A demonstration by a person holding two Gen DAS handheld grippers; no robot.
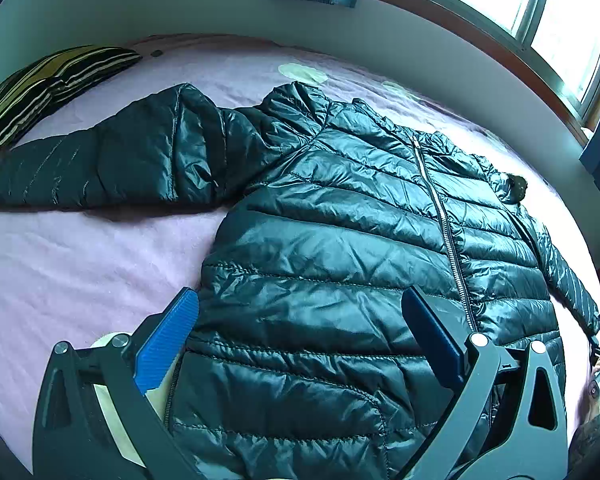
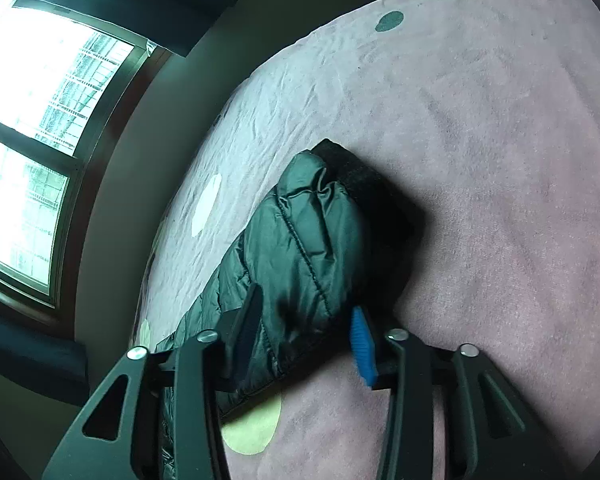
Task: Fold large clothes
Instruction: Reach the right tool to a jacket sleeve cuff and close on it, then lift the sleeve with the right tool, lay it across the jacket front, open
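with the jacket (image 1: pixel 340 220) spread face up on the bed (image 1: pixel 80 264), my left gripper (image 1: pixel 300 336) gapes empty over its near hem while my right gripper (image 2: pixel 304 340), half-open around the right sleeve (image 2: pixel 300 248), should pinch fully before folding it inward.

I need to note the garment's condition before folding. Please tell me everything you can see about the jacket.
The jacket is a dark, shiny quilted puffer, lying flat and front-up on the pink bed cover. Its zipper is closed. One sleeve stretches out sideways; the other sleeve, with a dark knit cuff, lies between the fingers of the right gripper. The left gripper is open above the hem.
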